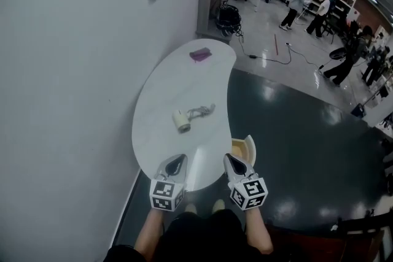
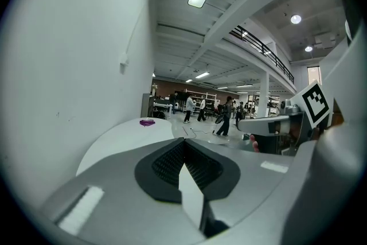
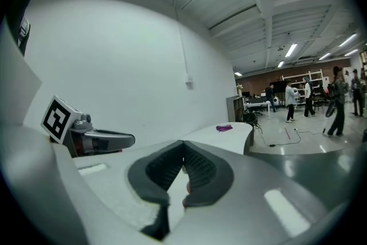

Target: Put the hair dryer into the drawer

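Note:
A cream hair dryer (image 1: pixel 181 121) lies on the white kidney-shaped table (image 1: pixel 166 89), its grey cord (image 1: pixel 202 111) coiled beside it. At the table's near right edge an open drawer (image 1: pixel 244 148) shows a pale wood inside. My left gripper (image 1: pixel 178 159) hovers over the table's near end, short of the dryer, its jaws together and empty (image 2: pixel 183 143). The right gripper (image 1: pixel 230 157) is beside it, just left of the drawer, shut with nothing in it (image 3: pixel 183 145). The dryer is hidden in both gripper views.
A purple object (image 1: pixel 201 54) lies at the table's far end. A white wall (image 1: pixel 73 70) runs along the left. Dark glossy floor (image 1: pixel 295 150) spreads to the right. Several people stand far back in the hall, and a cable (image 1: pixel 270 58) trails across the floor.

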Demonstrator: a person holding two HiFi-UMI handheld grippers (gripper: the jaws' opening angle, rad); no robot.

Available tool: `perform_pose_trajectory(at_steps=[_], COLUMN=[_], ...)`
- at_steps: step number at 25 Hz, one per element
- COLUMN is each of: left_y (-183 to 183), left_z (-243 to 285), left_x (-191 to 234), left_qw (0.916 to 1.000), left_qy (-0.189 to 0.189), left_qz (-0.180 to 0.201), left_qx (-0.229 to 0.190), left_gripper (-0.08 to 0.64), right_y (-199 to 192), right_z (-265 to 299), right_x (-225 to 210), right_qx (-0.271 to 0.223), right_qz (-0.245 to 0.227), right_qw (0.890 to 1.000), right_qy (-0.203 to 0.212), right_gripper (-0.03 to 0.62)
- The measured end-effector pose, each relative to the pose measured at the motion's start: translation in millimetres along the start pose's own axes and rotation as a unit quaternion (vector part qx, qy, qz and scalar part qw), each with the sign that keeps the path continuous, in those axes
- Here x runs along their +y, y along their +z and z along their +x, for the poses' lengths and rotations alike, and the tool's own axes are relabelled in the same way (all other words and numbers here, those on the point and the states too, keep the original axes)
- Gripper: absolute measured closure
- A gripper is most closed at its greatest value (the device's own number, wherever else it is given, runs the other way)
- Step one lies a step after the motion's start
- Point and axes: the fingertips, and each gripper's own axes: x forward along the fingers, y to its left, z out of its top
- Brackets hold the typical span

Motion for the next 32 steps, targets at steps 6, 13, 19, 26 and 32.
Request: perform_pose_trajectory(at_steps=[6,13,19,26,32], left_y=[1,9,-8,-32,-60], left_z=[28,72,107,135,154], left_x=[16,50,82,101,118], left_qw=[0.9994,0.994,0.9866,0.976,0.9686], left_qy=[0.029,0.095,0.143,0.184,0.206], left_qz=[-0.015,-0.055,-0.078,-0.11,-0.128], left_qx=[-0.004,0.001,0.015,0.036,0.053], left_gripper=[0.555,0.555,0.555,0.555,0.555], right_y=[-2,18,4,-15,-39], right_z=[41,108,165,220,261], right_x=[-13,-47,-68,-84,-91], right_qx=[0.014,0.032,0.068,0.108,0.131], right_qz=[-0.005,-0.02,-0.02,-0.021,-0.027], right_qw=[0.999,0.994,0.987,0.974,0.966], right_qy=[0.04,0.102,0.146,0.197,0.223], right_gripper=[0.591,0.591,0.591,0.591,0.591])
